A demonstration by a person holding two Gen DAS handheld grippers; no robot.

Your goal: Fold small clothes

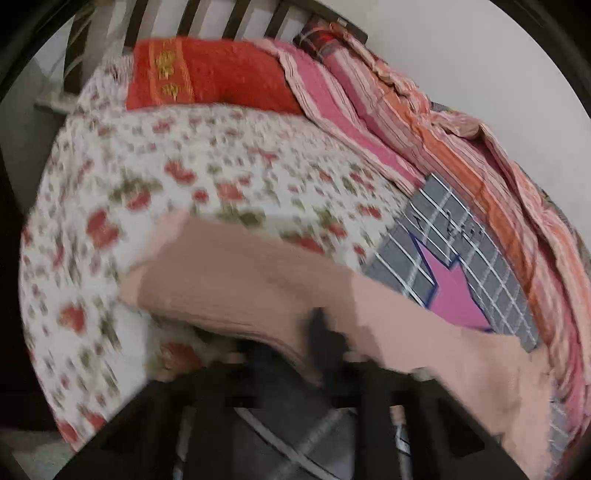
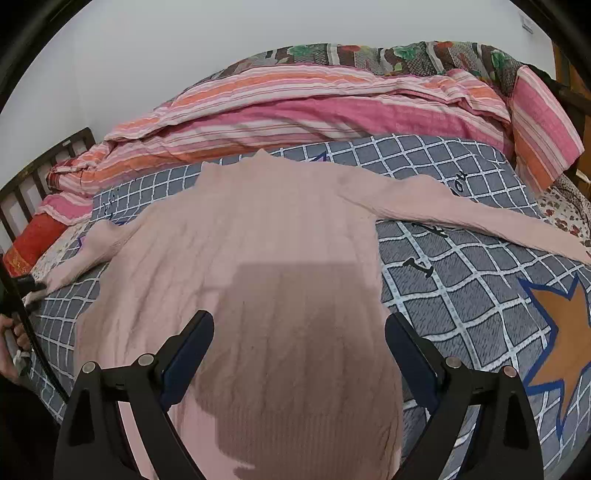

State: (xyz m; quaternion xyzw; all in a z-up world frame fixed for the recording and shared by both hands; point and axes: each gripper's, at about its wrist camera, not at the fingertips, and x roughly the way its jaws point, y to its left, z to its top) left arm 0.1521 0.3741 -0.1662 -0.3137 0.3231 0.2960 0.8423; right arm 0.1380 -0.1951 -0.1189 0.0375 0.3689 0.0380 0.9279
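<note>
My left gripper is sitting with its jaws together, clamped on the cuff end of a sleeve of the pink sweater; this view is blurred, so I cannot make out the pads themselves. In the right wrist view the same gripper is showing at the far left edge, pinching that sleeve tip, with a hand holding its grip below. My right gripper is hovering over the lower body of the sweater with its jaws standing wide apart, nothing between the pads, its shadow falling on the knit. The sweater is lying flat on the grey checked bedcover, neck toward the far side, hem nearest the right gripper, both sleeves spread outward. A striped pink and orange quilt is lying bunched just beyond the sweater, along the wall. The flowered sheet is lying beside the checked cover, with a red towel resting at the headboard.
</note>
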